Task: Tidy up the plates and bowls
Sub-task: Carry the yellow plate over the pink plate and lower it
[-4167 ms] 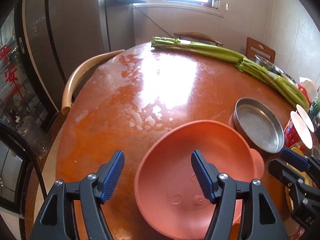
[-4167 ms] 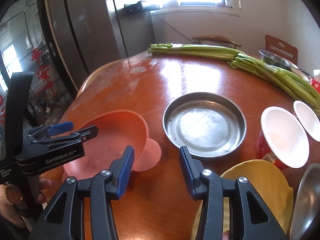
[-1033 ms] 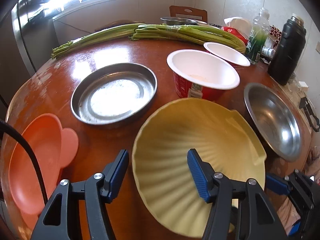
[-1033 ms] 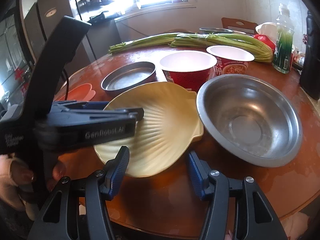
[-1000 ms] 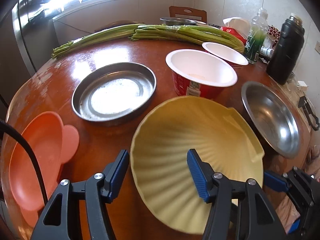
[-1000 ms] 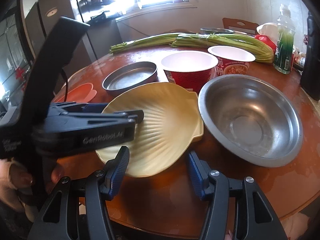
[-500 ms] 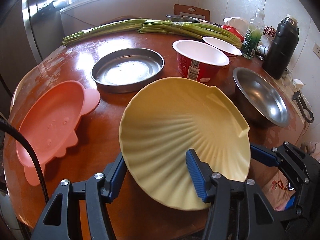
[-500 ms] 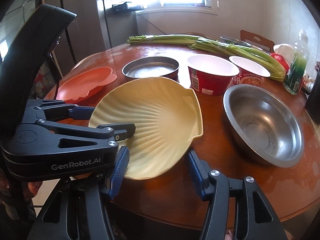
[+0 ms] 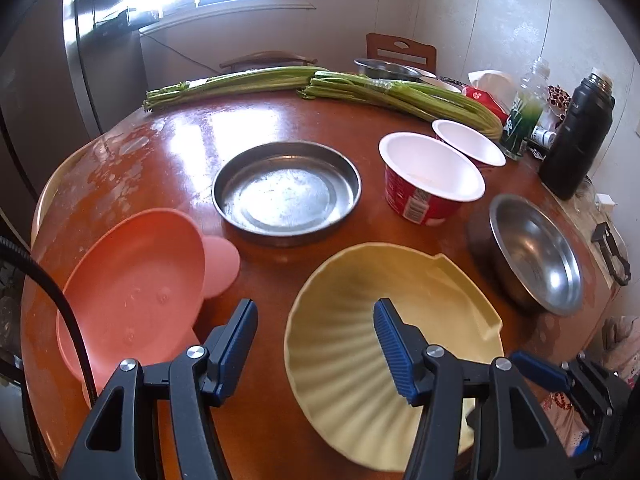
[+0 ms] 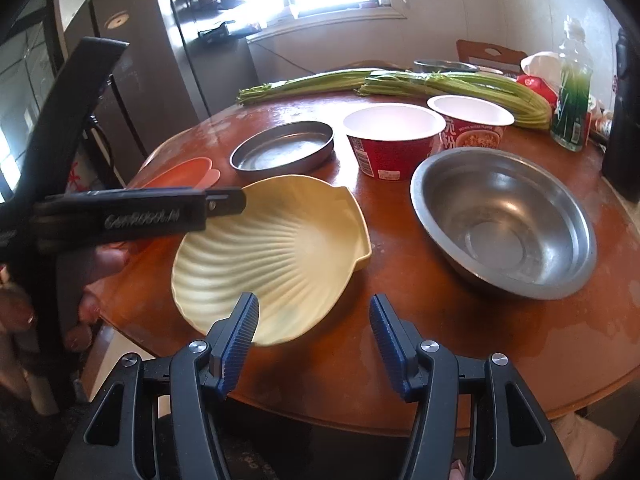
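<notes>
On the table (image 10: 440,360), the shell plate (image 10: 276,252) sits centre; steel bowl (image 10: 504,220) at three o'clock, round tin (image 10: 282,148) at twelve.

My claws' pads (image 9: 390,350) are ribbed blue. The shell plate (image 9: 352,344) is pale yellow and fluted, the other plate (image 9: 132,284) coral pink, the counter (image 9: 192,152) glossy reddish-brown.

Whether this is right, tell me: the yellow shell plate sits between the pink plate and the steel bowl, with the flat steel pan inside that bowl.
Wrong: the flat steel pan stands alone on the table, apart from the empty steel bowl; the left wrist view shows it. The yellow shell plate does sit between the pink plate and bowl.
</notes>
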Demonstrator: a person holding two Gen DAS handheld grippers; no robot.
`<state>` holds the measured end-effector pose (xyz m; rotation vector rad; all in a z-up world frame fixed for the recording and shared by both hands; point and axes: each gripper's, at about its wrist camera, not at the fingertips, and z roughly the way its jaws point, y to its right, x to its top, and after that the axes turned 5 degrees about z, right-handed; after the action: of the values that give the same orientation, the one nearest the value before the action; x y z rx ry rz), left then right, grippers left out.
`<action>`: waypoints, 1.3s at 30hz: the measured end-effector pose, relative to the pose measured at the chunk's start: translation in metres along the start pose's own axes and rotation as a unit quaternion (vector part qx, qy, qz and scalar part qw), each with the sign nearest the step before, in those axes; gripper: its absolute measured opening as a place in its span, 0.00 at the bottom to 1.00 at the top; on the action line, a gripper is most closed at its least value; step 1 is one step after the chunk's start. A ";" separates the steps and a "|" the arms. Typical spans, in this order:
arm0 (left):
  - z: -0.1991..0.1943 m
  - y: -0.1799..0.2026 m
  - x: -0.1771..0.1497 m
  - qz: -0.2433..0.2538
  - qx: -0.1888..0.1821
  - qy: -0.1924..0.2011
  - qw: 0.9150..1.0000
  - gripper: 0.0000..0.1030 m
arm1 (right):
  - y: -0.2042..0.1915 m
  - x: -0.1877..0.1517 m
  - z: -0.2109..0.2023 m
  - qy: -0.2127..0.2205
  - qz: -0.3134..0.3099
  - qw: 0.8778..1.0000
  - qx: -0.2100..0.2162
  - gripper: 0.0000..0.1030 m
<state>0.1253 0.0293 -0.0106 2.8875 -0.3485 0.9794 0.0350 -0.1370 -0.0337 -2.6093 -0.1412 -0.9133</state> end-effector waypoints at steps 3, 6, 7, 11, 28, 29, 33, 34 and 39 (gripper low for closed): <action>0.012 0.000 0.007 0.003 -0.002 -0.006 1.000 0.58 | -0.004 -0.003 -0.003 0.001 0.004 1.000 0.008 0.58; 0.022 0.004 0.010 0.009 -0.012 -0.010 1.000 0.58 | -0.010 -0.006 0.000 -0.004 0.005 1.000 0.006 0.58; 0.025 0.005 0.011 0.013 -0.016 -0.012 1.000 0.58 | -0.011 -0.005 0.003 -0.008 0.001 1.000 0.007 0.58; 0.037 0.004 0.010 0.014 -0.040 -0.026 0.999 0.57 | -0.018 -0.004 0.009 -0.003 -0.010 1.000 -0.004 0.58; 0.025 -0.003 -0.001 0.017 -0.060 -0.020 0.998 0.42 | -0.012 0.009 0.012 0.024 -0.017 0.999 -0.031 0.50; 0.021 -0.005 -0.001 0.016 -0.058 -0.017 0.998 0.42 | -0.013 0.010 0.012 0.026 -0.020 0.999 -0.028 0.50; 0.005 -0.012 -0.002 0.010 -0.052 -0.004 0.999 0.42 | -0.021 0.017 0.008 0.026 -0.032 0.999 -0.018 0.50; 0.001 -0.015 -0.002 0.007 -0.050 -0.001 0.999 0.42 | -0.024 0.019 0.007 0.028 -0.034 0.999 -0.015 0.50; -0.020 -0.031 -0.002 -0.012 -0.038 0.019 0.999 0.43 | -0.041 0.031 0.003 0.036 -0.063 0.997 0.000 0.51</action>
<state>0.1195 0.0623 0.0040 2.7947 -0.3387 0.9933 0.0523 -0.0984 -0.0040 -2.5863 -0.2894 -1.0497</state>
